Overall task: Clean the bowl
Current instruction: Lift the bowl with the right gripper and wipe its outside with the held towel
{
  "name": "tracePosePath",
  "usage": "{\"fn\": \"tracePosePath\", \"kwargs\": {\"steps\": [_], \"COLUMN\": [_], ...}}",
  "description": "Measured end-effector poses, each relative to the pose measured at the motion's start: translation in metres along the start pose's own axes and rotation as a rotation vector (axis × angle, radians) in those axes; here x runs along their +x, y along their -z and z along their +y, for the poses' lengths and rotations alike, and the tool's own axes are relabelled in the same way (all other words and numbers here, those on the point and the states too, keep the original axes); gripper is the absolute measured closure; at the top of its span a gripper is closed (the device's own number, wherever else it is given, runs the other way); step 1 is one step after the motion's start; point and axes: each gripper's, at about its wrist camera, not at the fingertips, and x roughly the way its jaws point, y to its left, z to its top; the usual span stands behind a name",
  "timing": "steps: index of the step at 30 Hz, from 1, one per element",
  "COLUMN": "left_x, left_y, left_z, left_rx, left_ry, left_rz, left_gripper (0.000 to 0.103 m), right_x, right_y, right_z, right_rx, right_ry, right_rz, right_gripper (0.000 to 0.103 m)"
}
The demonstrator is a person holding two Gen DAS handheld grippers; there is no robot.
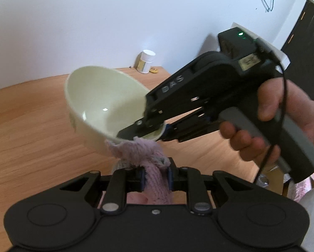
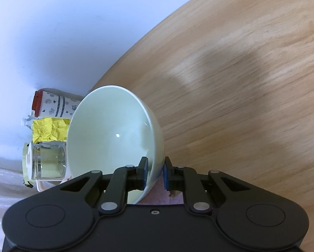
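The bowl (image 1: 98, 105), pale green and glossy, is hanging tilted in the air above the wooden surface (image 1: 31, 126), so that its open side is facing us and the cloth can reach it. We are gripping it with the right tongs (image 2: 155, 172), which are nearly closed and pinching the rim, one pad inside the wall and one outside. A hand (image 1: 282, 121) is squeezing the handle of that tool. We are holding a pink knitted cloth (image 1: 150, 166) in the left tongs (image 1: 155, 177), also narrowly closed, bunching it so a soft wad is sticking forward. The wad is touching the bowl's lower rim, just beside the right tongs' grip. We judge that wiping is underway. A white-capped jar (image 1: 146, 61) is standing well apart by the wall.
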Motion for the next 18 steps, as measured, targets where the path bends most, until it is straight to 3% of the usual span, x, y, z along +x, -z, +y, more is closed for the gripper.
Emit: {"fn": "tracePosePath", "kwargs": {"steps": [7,18], "left_x": [-0.002,-0.002], "left_y": [0.001,0.007], "left_z": [-0.006,0.014], "left_rx": [0.043,-0.005], "left_ry": [0.002,-0.023], "left_rz": [-0.021,-0.030], "left_gripper": [0.085,0.085], "right_x": [0.004,0.001], "right_y": [0.001,0.002], "right_z": [0.009,0.015], "right_rx": [-0.011,-0.009], "right_ry": [0.003,0.002], "right_rz": [0.017,0.008], "right_gripper": [0.086,0.086]}}
